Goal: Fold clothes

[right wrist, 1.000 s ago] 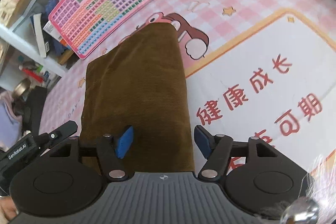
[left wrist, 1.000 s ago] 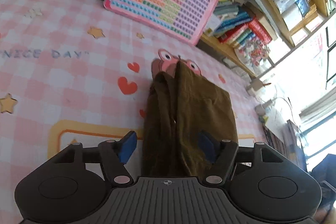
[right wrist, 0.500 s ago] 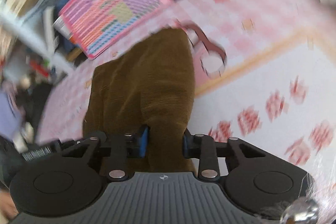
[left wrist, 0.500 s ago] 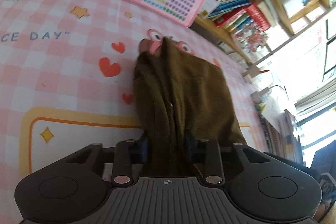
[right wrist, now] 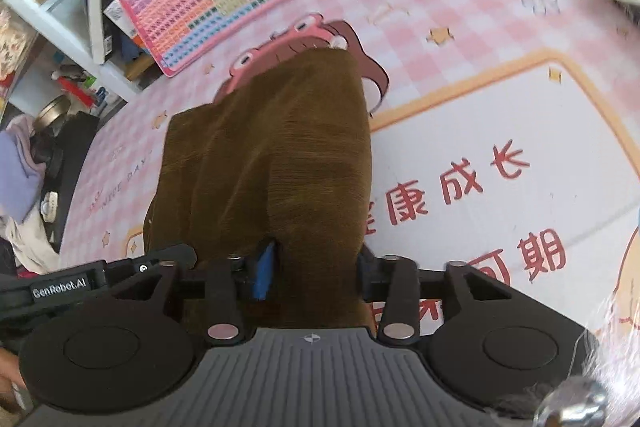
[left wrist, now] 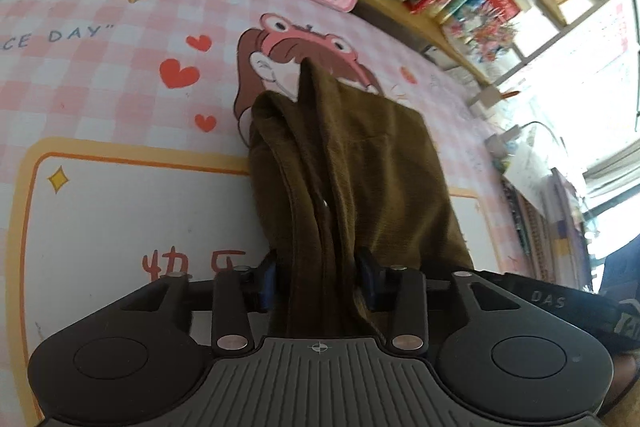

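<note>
Grippers slant downward, apparently pinching brown garment, jaws opening.

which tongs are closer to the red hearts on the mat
Left. The left tongs, opening around the brown garment, sit on its hearts side; the right tongs, also opening around it, are across the garment.

Both wrist views look down, sharing garment
</note>
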The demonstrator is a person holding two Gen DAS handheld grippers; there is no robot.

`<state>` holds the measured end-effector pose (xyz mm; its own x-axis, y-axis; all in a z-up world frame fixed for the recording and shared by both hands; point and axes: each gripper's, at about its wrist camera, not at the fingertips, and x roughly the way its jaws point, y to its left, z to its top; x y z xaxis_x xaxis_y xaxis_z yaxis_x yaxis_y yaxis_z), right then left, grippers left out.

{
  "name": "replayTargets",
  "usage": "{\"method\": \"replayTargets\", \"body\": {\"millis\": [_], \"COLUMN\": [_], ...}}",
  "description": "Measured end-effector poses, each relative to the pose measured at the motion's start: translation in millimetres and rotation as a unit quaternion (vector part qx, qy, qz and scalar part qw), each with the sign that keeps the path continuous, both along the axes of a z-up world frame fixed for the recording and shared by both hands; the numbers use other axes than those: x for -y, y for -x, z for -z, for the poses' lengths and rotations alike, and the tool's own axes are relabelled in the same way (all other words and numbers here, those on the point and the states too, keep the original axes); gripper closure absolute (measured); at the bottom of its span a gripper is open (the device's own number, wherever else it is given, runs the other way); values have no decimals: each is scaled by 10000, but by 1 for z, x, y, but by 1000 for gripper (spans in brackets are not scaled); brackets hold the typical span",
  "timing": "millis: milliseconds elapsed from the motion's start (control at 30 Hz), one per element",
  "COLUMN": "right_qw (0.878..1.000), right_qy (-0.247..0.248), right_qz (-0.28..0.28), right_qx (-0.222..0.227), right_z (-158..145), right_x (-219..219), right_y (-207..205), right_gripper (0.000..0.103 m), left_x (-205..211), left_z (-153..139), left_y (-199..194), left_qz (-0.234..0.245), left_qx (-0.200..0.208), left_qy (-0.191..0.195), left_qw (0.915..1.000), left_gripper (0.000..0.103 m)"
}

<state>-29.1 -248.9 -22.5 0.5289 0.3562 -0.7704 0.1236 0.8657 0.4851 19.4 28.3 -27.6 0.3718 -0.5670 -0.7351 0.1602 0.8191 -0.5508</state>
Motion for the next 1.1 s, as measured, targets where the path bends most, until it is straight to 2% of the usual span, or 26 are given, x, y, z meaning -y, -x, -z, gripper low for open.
{"method": "replayTargets", "body": {"millis": [167, 233, 267, 333, 400, 567, 700, 1100], "right_qw": [9992, 9983, 9979, 9974, 9957, 9863, 9785, 9762], "right_qy": [-305, -458, -468, -301, -58, 355, 429, 237], "right_qz": [-253, -345, -434, -654, -842, -1151, -1301, -1298], "right_qx": [-93, -104, -77, 95, 381, 1124, 1539, 1721], "right_z": [12, 15, 15, 10, 1, -23, -35, -39], "right_x": [9, 13, 13, 10, 7, 9, 14, 40], "right_y": [-8, -10, -11, -10, -9, 2, 8, 21], "right_gripper": [58, 66, 68, 75, 77, 78, 78, 78], "left_x": [0, 5, 8, 14, 18, 33, 37, 64], "left_z": [12, 10, 8, 2, -7, -32, -43, -53], "left_y": [3, 5, 7, 11, 17, 31, 40, 57], "left_qz": [-396, -459, -488, -559, -596, -672, -846, -842], "left_qx": [-174, -130, -99, 17, 223, 765, 944, 1054], "left_qy": [257, 170, 91, 27, 39, -96, -41, -202], "left_qw": [9987, 9987, 9987, 9984, 9980, 9948, 9919, 9906], "left_gripper": [53, 55, 60, 68, 73, 73, 73, 73]}}
